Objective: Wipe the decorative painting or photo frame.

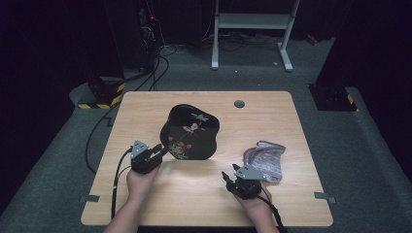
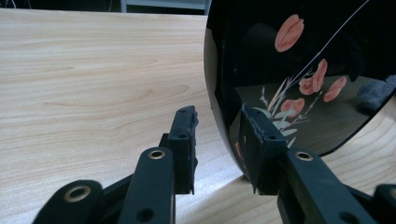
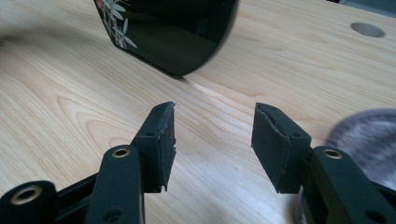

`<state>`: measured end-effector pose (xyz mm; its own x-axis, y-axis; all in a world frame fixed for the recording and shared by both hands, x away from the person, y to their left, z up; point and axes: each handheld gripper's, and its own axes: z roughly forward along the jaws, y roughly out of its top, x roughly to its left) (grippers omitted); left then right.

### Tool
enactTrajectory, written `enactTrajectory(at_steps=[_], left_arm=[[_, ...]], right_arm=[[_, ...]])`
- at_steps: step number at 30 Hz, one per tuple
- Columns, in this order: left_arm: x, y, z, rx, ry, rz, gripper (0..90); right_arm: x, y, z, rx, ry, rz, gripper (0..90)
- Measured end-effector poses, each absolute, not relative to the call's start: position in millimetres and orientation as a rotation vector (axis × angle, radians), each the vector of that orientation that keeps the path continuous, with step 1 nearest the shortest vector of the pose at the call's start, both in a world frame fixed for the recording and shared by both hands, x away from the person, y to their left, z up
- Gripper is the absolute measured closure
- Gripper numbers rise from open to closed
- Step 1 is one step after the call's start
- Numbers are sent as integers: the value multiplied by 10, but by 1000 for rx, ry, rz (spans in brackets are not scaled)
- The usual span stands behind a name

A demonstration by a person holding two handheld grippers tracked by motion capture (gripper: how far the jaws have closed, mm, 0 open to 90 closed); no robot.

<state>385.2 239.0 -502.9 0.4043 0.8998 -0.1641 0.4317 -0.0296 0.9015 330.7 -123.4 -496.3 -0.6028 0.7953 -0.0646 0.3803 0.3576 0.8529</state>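
One black lacquer tray (image 1: 190, 132), one grey cloth (image 1: 265, 160), and two grippers on one table (image 1: 145, 104).

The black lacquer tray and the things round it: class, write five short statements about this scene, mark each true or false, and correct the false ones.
1. The black lacquer tray bears a painted flower pattern. True.
2. The grey cloth lies on top of the tray. False: it lies on the wooden table, apart from the tray, to its right in the high view.
3. The right gripper has bare table between its jaws. True.
4. The left gripper is far from the tray. False: it is at the tray's rim, with one jaw in front of the glossy face.
5. The table top has a square hole near its far edge. False: the hole is round.
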Motion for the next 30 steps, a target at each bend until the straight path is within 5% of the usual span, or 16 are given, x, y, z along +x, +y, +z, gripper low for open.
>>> enactTrajectory(at_steps=[21, 30], left_arm=[[3205, 2730, -5037, 1796, 1128, 580, 208], [3182, 2786, -5078, 1802, 1142, 577, 184]], right_arm=[[3624, -996, -4913, 1005, 2132, 1191, 433], [3692, -892, -4916, 986, 2142, 1202, 410]])
